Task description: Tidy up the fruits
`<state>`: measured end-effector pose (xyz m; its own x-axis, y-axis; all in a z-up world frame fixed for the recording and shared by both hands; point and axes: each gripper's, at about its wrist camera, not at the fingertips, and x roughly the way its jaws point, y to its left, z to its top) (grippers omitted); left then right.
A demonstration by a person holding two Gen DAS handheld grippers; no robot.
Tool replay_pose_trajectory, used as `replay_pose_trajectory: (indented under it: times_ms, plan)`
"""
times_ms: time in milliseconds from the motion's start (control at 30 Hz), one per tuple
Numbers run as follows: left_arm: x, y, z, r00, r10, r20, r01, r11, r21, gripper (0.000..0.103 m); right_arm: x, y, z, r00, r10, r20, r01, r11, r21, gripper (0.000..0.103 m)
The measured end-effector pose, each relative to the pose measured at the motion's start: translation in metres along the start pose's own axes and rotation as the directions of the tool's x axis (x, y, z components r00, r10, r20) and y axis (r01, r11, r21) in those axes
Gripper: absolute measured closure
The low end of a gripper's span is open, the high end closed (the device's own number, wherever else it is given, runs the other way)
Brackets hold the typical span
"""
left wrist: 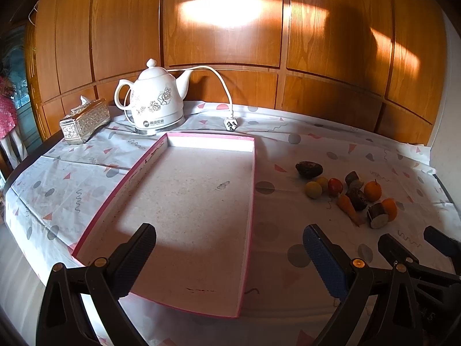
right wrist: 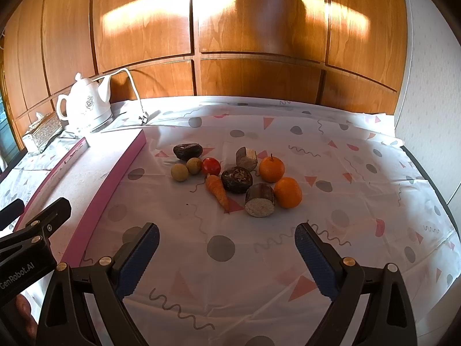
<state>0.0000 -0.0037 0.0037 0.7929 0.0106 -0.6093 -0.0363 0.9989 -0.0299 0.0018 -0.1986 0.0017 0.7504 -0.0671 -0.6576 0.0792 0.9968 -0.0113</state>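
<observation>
Glossy glazed white kettle (left wrist: pixel 157 102), varnished wood panelling (left wrist: pixel 219 43), matt speckled cardboard tray (left wrist: pixel 184 201), creased printed tablecloth (right wrist: pixel 288 259), ribbed rubbery finger pads (right wrist: pixel 138 259).

The shallow pink-walled tray (left wrist: pixel 173 155) is lying flat and empty on the left. To its right, the fruit cluster (right wrist: pixel 239 176) is resting on the surface: two oranges (right wrist: pixel 287 192), a red tomato (right wrist: pixel 211 166), a carrot (right wrist: pixel 219 190), and dark pieces.

Left wrist over box (left wrist: pixel 184 201), right wrist near fruits (right wrist: pixel 230 178), overlapping
</observation>
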Motion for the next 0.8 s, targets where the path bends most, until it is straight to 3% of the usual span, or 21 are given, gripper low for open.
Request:
replay_pose_trajectory:
  times_ms: [800]
  plan:
    - [0.005,-0.012,0.002,1.0,-0.023,-0.019,0.024,0.999,0.022,0.0,0.002,-0.007,0.002,1.0,0.006,0.008,-0.006,1.0,0.007,0.006]
